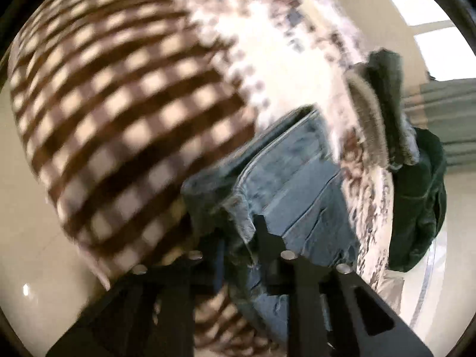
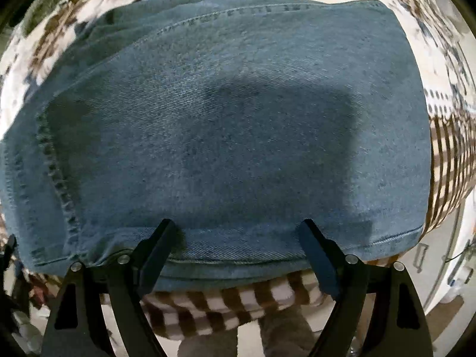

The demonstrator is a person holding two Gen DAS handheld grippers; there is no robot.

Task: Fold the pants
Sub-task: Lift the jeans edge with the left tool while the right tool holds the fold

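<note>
Blue denim pants (image 2: pixel 238 125) lie folded on a bed with a brown-and-cream checked blanket (image 2: pixel 226 300) and a floral sheet (image 2: pixel 59 29). My right gripper (image 2: pixel 238 226) is open, its fingers spread wide over the near folded edge of the pants. In the blurred left wrist view my left gripper (image 1: pixel 244 232) is shut on a frayed hem of the pants (image 1: pixel 291 184), holding that end lifted off the checked blanket (image 1: pixel 125 113).
A dark green garment (image 1: pixel 416 196) and a grey-green fuzzy item (image 1: pixel 377 101) lie at the far bed edge. Pale floor (image 1: pixel 29 238) shows beside the bed. A person's grey trouser legs (image 2: pixel 267 336) stand at the near bed edge.
</note>
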